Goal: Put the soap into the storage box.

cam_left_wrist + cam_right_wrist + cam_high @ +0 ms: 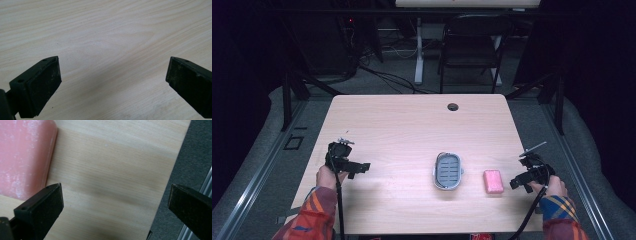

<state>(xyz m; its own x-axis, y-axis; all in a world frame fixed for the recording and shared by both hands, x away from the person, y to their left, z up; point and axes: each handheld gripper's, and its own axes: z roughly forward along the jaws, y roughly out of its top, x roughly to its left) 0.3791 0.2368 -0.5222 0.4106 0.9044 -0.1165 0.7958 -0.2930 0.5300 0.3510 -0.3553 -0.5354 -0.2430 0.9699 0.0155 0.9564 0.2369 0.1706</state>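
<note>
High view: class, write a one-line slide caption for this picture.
A person holds an open hand-held gripper at each side of a wooden table bearing a grey soap dish and pink soap.

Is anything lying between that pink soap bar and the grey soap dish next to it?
Nothing visible: bare table separates the pink soap bar from the grey soap dish. The right tongs sit open just beyond the bar.

table (402,125): pale wood grain, smooth, matt;
soap (493,181): pink, chalky, dull;
dish (447,171): grey, looks plastic;
pads (43,86): black, matt, scuffed
</note>
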